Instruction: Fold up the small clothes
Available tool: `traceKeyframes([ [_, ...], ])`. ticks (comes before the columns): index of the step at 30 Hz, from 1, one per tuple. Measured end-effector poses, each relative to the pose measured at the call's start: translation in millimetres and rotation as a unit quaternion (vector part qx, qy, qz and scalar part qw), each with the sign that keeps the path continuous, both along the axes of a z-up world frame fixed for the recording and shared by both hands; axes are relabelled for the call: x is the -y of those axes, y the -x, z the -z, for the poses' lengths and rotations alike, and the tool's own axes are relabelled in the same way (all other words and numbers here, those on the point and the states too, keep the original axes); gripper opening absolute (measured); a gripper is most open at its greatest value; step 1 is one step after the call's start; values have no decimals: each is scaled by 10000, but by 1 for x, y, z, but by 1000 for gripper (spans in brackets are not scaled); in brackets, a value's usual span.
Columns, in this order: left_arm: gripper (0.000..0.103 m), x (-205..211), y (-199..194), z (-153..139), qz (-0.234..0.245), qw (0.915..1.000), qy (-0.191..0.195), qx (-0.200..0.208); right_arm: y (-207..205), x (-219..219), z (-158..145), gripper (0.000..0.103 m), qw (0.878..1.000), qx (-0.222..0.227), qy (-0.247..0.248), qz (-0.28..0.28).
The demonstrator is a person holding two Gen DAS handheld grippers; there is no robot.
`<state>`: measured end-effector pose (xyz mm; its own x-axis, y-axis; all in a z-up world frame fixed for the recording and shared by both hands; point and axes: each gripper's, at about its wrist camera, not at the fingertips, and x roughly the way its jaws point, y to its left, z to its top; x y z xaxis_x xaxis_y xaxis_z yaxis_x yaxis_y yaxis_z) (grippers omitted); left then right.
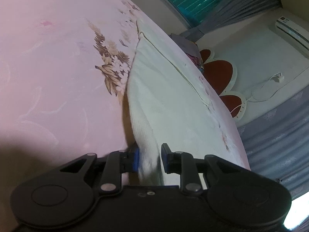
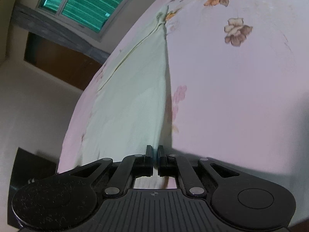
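Cloth [image 1: 164,89], pale and small, lying on the pink flowered bedsheet [image 1: 58,58], stretched out ahead of both tools. Could slip out on the left side, with those jaws gaping wide around the lifted edge. Could bunch up if pulled unevenly. Left gripper [image 1: 149,159]: tipped sideways, low over the bed, loose around the edge. Right gripper [image 2: 155,157]: also tipped, low, pinched tight on the near corner of the cloth.
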<state>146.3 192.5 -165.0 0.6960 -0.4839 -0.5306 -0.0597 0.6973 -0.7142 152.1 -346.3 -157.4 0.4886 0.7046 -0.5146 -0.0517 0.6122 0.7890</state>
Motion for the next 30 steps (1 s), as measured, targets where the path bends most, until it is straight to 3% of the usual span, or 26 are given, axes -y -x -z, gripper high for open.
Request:
traceKeyframes([
  [5, 23, 0, -5, -2, -23, 10000, 3, -44, -12, 0, -3, 3, 9995, 87, 118, 288],
  [8, 31, 1, -10, -4, -37, 10000, 40, -36, -24, 3, -4, 3, 9991, 80, 150, 400],
  [11, 32, 3, -10, -5, 4, 10000, -8, -38, -19, 2, -5, 4, 9990, 99, 170, 399],
  [20, 8, 0, -6, 0, 74, 9999, -86, -107, -6, -4, -3, 4, 9994, 47, -86, 340],
  [25, 6, -4, 4, 1, -45, 10000, -45, -3, -7, -11, -3, 3, 9996, 6, -291, 29],
  [30, 6, -9, 1, -24, -223, 9989, 225, 350, -11, -1, -22, 2, 9970, 412, -533, 383],
])
